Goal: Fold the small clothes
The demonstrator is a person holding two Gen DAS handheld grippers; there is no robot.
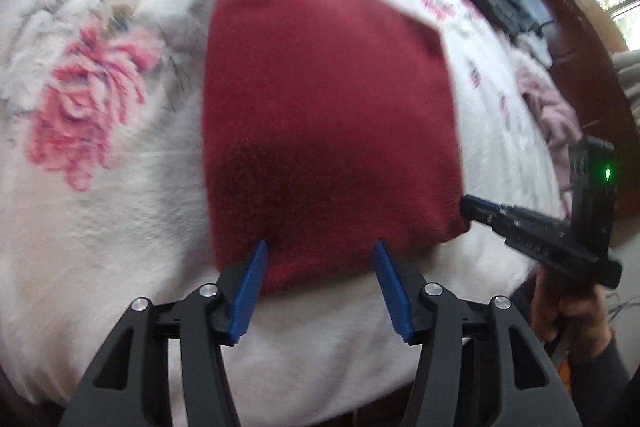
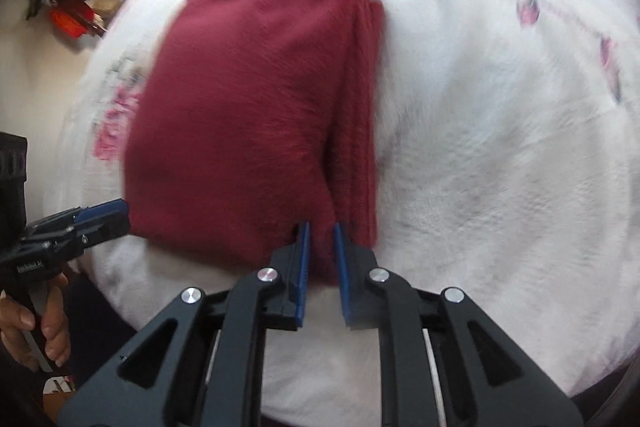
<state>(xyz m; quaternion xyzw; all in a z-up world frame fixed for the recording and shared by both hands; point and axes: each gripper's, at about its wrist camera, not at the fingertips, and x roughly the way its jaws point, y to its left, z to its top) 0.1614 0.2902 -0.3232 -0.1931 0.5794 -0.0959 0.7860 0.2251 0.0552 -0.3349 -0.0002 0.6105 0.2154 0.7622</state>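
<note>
Garment, left wrist view: red knit garment (image 1: 320, 115) is lying as a compact folded block on the floral white blanket (image 1: 100, 219), centre frame.
Left gripper (image 1: 320, 263): jaws are standing apart at 6 o'clock, straddling the near hem.
Garment, right wrist view: stacked layers are showing along its 3 o'clock edge.
Right gripper (image 2: 320, 247): jaws are sitting nearly together around that near corner; a firm pinch I cannot tell.
Progress: folding is looking nearly done; release or tidying is remaining.

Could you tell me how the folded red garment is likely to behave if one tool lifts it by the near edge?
The red garment looks like soft knit, so it would probably droop. Its stacked layers may slide apart. It seems light, and likely drags on the fluffy blanket.
</note>
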